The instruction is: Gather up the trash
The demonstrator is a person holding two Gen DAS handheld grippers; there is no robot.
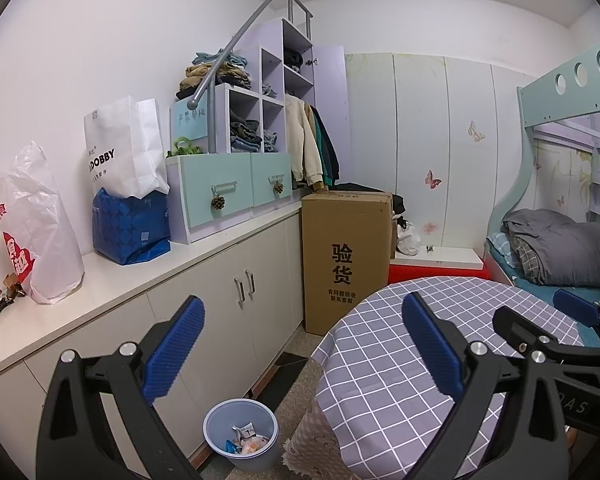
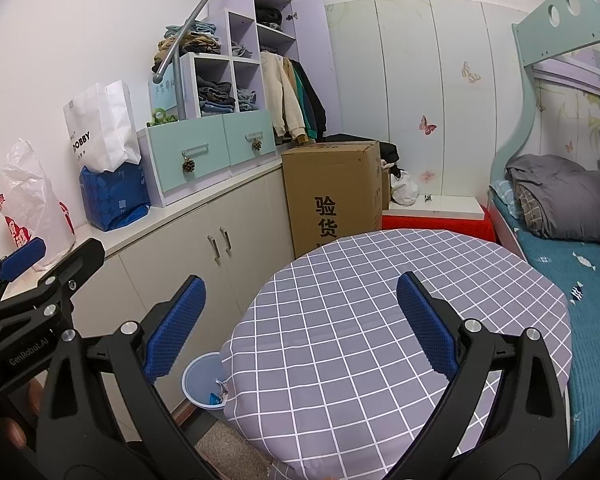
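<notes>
Both hand-held grippers, left (image 1: 300,348) and right (image 2: 300,324), spread wide, empty, above checked bench (image 2: 380,300); blue wastebasket (image 1: 241,436) holds wrappers (image 1: 246,440).

Readable stuff, not much:

- Cardboard box (image 1: 346,258) at about 12 o'clock past the table: big black 验货 on the front, smaller lines under it, roughly 有问题拒收 / 联系客服.
- White paper bag (image 1: 118,152) on the counter at 10 o'clock: "DOBBY" in bold black, first letters cut off by the fold. Small print below too tiny to make out.
- Left gripper (image 2: 22,258) body, seen from the right wrist at 8 o'clock: "GenRobot.AI" in grey.
- White plastic bag (image 1: 36,232) at 9 o'clock: red block with white Chinese characters, crumpled, not legible.
- Pale blue sign (image 1: 188,122) on the shelf unit: faint handwriting, unreadable.
</notes>
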